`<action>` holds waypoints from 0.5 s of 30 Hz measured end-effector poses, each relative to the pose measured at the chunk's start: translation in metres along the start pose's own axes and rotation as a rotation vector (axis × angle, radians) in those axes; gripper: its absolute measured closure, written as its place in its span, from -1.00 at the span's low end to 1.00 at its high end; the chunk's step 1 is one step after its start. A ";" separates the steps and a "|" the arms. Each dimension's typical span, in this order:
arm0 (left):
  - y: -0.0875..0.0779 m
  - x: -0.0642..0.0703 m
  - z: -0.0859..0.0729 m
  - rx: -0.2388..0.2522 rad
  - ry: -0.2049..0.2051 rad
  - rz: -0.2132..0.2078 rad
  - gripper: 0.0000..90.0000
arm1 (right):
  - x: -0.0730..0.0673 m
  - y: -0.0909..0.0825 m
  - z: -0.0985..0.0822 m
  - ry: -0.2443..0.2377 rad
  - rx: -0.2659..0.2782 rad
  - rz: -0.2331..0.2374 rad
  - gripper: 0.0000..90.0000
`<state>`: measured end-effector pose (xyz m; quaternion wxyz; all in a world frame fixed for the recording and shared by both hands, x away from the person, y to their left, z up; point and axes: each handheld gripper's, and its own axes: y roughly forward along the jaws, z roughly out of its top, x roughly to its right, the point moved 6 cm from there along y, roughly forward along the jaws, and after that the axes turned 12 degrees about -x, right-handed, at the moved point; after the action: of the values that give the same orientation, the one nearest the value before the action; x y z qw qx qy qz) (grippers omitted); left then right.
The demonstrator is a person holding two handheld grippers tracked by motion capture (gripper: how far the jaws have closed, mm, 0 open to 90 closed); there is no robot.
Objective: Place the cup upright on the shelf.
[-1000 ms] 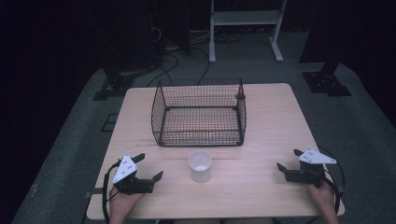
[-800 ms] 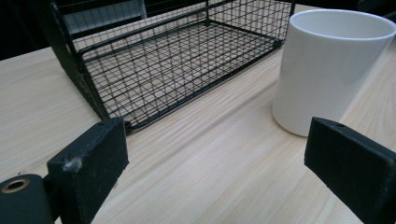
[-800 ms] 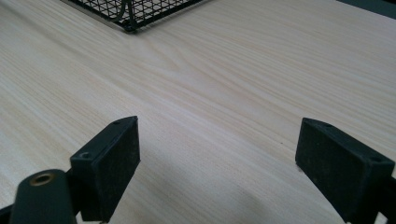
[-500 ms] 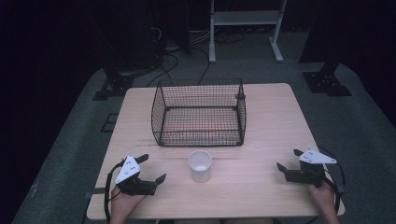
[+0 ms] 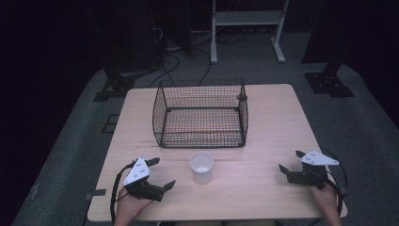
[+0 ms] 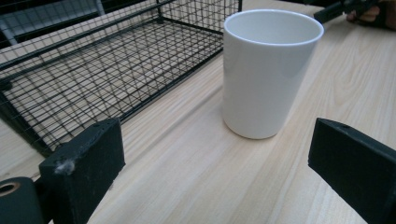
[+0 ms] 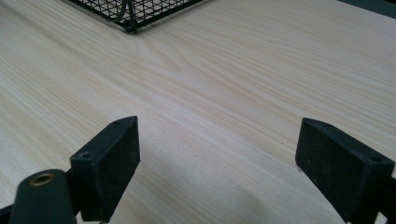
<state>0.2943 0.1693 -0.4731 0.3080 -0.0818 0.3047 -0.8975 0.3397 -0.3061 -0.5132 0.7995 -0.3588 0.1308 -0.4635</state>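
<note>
The pale wooden surface [image 5: 273, 122] carries everything, largest first. A black wire basket [image 5: 201, 114] stands on its far half, open at the top, with nothing visible inside it; through its mesh floor the wood grain shows. In the left gripper view the same basket [image 6: 93, 70] lies at the upper left, its near bottom rail resting on the wood.

Just in front of the basket's near wall, close to it but apart from it, stands a white cup [image 5: 201, 167] — upright, mouth up, roughly midway between the two hands. In the left gripper view the cup [image 6: 266, 70] stands ahead of the jaws and beyond their tips, not between them and touching neither.

The left tongs [image 5: 160, 174] sit at the near left corner of the surface, held in a hand [image 5: 129, 207], and point toward the cup. Their jaws have just been opening and now stand spread wide, with only bare wood between them.

The right tongs [image 5: 289, 162] sit at the near right edge, held in the other hand [image 5: 327, 197], and point inward across the wood — well apart from the cup. Their jaws too are spread wide and pinch nothing; in the right gripper view a corner of the basket [image 7: 135, 9] shows far ahead of them.
</note>
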 end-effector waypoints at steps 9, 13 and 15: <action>0.007 0.011 0.006 -0.037 0.033 -0.043 -0.93 | 0.000 0.000 0.000 0.001 -0.002 -0.001 -0.71; 0.009 0.016 0.010 -0.044 0.047 -0.059 -0.94 | 0.000 0.000 0.000 0.001 -0.002 -0.005 -0.71; 0.011 0.018 0.014 -0.046 0.055 -0.070 -0.93 | 0.000 0.000 0.000 0.002 -0.001 -0.006 -0.71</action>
<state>0.2899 0.1449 -0.4690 0.2660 -0.0748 0.3307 -0.9024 0.3398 -0.3062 -0.5132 0.7978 -0.3593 0.1310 -0.4662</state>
